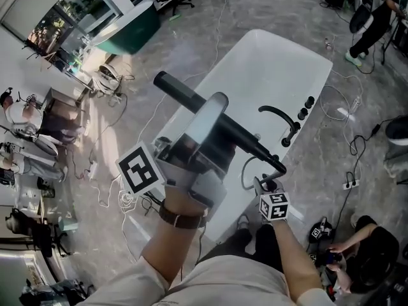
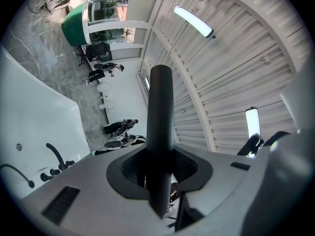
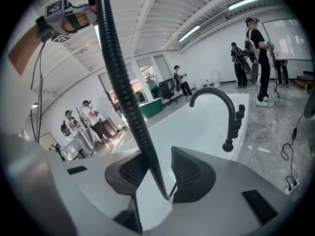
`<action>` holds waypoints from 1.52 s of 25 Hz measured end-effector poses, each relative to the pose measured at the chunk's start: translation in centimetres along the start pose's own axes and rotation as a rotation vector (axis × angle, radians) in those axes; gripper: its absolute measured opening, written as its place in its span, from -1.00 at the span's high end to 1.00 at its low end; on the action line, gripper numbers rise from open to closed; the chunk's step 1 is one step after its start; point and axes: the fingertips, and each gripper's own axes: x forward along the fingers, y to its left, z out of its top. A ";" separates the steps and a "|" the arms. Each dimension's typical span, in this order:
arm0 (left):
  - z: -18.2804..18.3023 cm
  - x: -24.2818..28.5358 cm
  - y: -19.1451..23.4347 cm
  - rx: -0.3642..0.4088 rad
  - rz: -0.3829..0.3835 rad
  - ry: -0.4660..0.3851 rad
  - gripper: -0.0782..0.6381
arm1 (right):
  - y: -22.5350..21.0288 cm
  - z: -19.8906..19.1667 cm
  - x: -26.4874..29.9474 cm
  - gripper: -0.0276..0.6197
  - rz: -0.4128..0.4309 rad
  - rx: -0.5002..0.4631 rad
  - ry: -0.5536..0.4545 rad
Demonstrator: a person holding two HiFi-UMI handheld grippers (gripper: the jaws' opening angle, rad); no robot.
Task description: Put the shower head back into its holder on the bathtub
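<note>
A long black shower head (image 1: 182,93) is raised above the white bathtub (image 1: 280,62), and my left gripper (image 1: 207,123) is shut around its handle. In the left gripper view the black handle (image 2: 161,122) stands up between the two pads, which press on it. Its ribbed black hose (image 3: 123,87) hangs down and passes between the jaws of my right gripper (image 3: 157,173), which stand open without pinching it. That right gripper (image 1: 268,187) is low at the tub's near rim. A black curved faucet (image 1: 280,116) stands on the rim beyond.
Black knobs (image 1: 306,107) sit on the rim by the faucet. Cables and a power strip (image 1: 349,185) lie on the grey floor to the right. A person (image 1: 366,247) crouches at bottom right. A green tub (image 1: 131,30) and more people stand farther off.
</note>
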 end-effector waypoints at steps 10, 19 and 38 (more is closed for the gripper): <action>4.2 -1.5 -1.0 -0.014 -0.019 -0.075 0.47 | 0.0 -2.2 1.2 0.56 -0.011 0.010 0.052; 7.6 -4.0 1.5 0.036 0.032 -0.135 0.47 | -3.1 -1.6 -1.1 0.72 -0.042 0.117 0.034; 5.2 -8.5 11.0 0.187 0.295 -0.051 0.48 | -12.3 10.0 -15.2 0.73 -0.154 0.342 -0.234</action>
